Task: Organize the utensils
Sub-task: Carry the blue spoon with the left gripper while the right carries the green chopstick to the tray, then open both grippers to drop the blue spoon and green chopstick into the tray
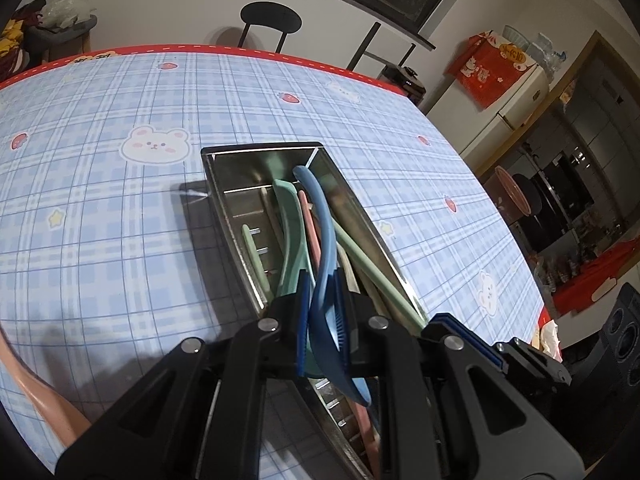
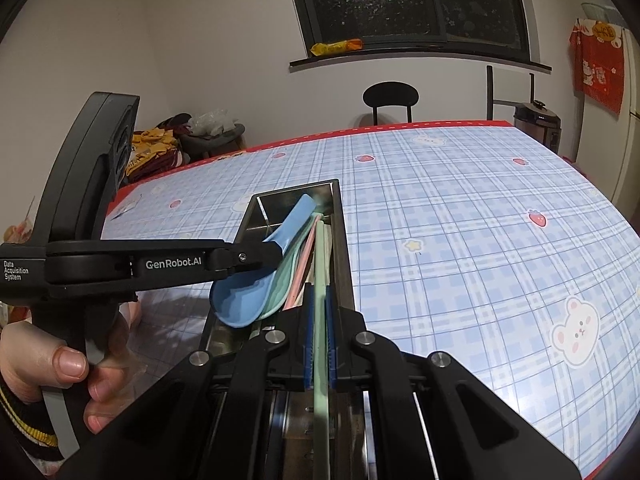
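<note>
A long stainless steel utensil tray [image 1: 224, 184] is sitting on the bench [image 1: 100, 200], which is wearing a blue plaid cloth with bears and strawberries and a red border. The tray is holding a bundle of pastel utensils lying along its length: a mint green spoon [image 1: 290, 232], a pink utensil [image 1: 308, 216] and some pale chopsticks whose details are hard to make out.

The left claw [image 1: 322, 312] is pinching a blue spoon [image 1: 320, 220] between its blue ribbed pads, gripping it near where the handle meets the bowl. In the right wrist view the same blue spoon [image 2: 256, 284] is hanging tilted over the tray, bowl toward the camera and handle tip pointing toward the tray's far end, just above the other utensils; whether it is touching them cannot be told. The left claw [image 2: 268, 254] is reaching in from the left there, and the person's hand [image 2: 60, 368] is wrapping around its handle, with a striped cuff at the wrist.

The right claw [image 2: 318, 344] is pressing together on a slim pale green chopstick [image 2: 320, 264], which is running straight between its pads and on over the tray's [image 2: 344, 240] right side.

A black chair [image 2: 390, 100] is standing behind the bench under a dark window [image 2: 404, 0].
</note>
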{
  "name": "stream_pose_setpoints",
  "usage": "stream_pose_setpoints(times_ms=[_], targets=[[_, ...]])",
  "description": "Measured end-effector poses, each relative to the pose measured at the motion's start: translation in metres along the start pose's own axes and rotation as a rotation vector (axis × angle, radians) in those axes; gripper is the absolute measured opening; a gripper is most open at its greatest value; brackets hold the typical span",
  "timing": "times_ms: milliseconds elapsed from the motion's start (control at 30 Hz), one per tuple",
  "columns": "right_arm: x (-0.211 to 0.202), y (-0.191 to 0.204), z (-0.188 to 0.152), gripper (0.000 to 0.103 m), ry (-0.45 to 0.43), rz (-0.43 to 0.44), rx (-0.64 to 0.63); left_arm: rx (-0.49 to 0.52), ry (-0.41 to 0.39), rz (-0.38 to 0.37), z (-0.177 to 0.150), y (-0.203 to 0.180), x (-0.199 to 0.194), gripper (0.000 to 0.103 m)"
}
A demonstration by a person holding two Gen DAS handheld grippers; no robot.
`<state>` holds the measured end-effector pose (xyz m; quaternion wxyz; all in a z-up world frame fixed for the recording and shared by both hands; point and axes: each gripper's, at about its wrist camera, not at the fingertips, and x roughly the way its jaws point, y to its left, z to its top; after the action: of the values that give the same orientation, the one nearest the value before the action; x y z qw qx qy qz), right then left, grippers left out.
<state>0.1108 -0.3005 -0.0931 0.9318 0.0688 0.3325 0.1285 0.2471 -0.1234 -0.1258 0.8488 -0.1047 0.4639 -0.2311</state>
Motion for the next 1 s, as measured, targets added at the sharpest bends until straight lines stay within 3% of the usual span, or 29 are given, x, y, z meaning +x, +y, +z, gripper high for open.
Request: stream_pose_setpoints(times_ms=[233,300,367,400,433,500,633,733,1000], targets=[[0.004,0.006,-0.002,0.007,0.030,0.021,-0.020,0.015,-0.013,0.018,0.002,-0.002,-0.004,0.015],[0.004,0.009,-0.001,0.009,0.044,0.036,-0.035,0.024,-0.028,0.022,0.002,-0.002,-0.011,0.018],[0.000,0.010,-0.001,0.027,0.046,0.046,-0.034,0.036,-0.049,0.026,0.003,-0.002,-0.022,0.029],[-0.004,0.009,-0.001,0.042,0.039,0.050,-0.027,0.046,-0.064,0.032,0.003,-0.001,-0.030,0.032],[-0.009,0.009,-0.001,0.050,0.026,0.050,-0.020,0.054,-0.077,0.038,0.003,-0.001,-0.037,0.040],[-0.020,0.009,-0.001,0.057,0.007,0.046,-0.018,0.081,-0.108,0.056,0.002,-0.001,-0.055,0.052],[-0.039,0.011,-0.001,0.092,-0.013,0.035,-0.019,0.137,-0.159,0.122,-0.007,0.001,-0.093,0.092],[-0.046,0.019,-0.003,0.097,0.011,0.031,-0.039,0.163,-0.197,0.174,-0.021,0.008,-0.126,0.097],[-0.064,0.055,-0.019,0.097,0.018,0.069,-0.116,0.119,-0.172,0.277,-0.077,0.052,-0.180,0.097]])
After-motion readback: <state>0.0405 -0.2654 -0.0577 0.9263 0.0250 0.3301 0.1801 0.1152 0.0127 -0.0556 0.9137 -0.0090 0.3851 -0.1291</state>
